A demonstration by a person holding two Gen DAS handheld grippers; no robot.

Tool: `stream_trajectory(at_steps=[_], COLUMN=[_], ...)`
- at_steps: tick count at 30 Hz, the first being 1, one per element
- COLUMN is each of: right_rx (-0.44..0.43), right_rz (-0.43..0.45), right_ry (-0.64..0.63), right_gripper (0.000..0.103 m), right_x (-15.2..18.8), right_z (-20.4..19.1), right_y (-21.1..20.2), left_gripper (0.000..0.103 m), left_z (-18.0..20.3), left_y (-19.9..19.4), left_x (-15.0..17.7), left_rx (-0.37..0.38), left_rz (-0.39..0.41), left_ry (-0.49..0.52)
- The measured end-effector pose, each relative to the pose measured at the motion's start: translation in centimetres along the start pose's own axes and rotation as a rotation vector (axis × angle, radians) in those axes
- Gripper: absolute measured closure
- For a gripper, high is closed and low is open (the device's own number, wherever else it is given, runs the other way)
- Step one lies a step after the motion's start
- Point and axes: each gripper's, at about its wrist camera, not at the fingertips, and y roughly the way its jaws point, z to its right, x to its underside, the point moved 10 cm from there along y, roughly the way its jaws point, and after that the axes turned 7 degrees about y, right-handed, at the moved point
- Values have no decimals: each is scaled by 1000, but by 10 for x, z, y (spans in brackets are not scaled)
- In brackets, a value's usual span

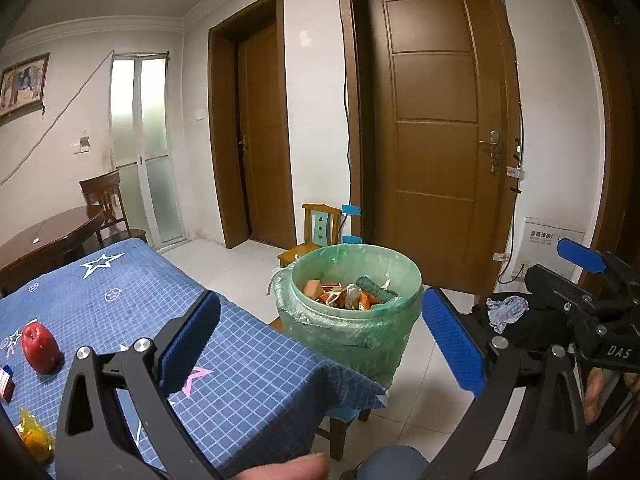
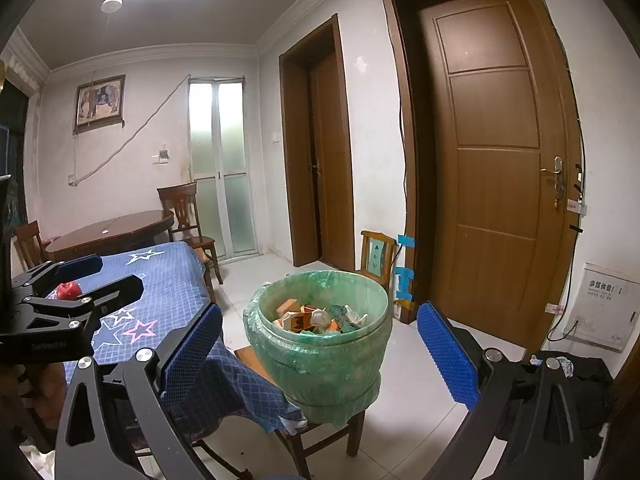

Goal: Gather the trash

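A trash bin [image 1: 352, 312] lined with a green bag stands on a wooden stool beside the table; it also shows in the right wrist view [image 2: 320, 360]. Crumpled paper and orange cartons [image 1: 352, 290] lie inside it. My left gripper [image 1: 320, 340] is open and empty, held above the table edge in front of the bin. My right gripper [image 2: 320, 356] is open and empty, facing the bin from nearby. On the blue tablecloth [image 1: 248, 380] lie a red apple [image 1: 40, 346], a yellow wrapper [image 1: 34, 434] and a small red and white packet [image 1: 6, 382].
The right gripper also shows at the right of the left wrist view [image 1: 600, 300]; the left one shows at the left of the right wrist view [image 2: 80, 292]. Dark clothes [image 2: 580, 392] lie at right. A small child's chair [image 2: 376, 258], brown doors and a round table [image 2: 112, 232] stand behind.
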Motion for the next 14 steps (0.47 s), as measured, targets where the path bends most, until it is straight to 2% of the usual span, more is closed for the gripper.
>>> stream_trajectory(at_steps=[7, 14], right_rx=[4, 8], right_rz=[8, 9], right_ry=[9, 18], right_gripper=[5, 5], right_x=[0, 0], right_z=[4, 5], right_y=[-1, -1], left_gripper=[6, 6], left_z=[8, 5], left_y=[-3, 3], left_x=[-9, -9], left_rx=[21, 27], left_rz=[51, 30], left_ry=[28, 15])
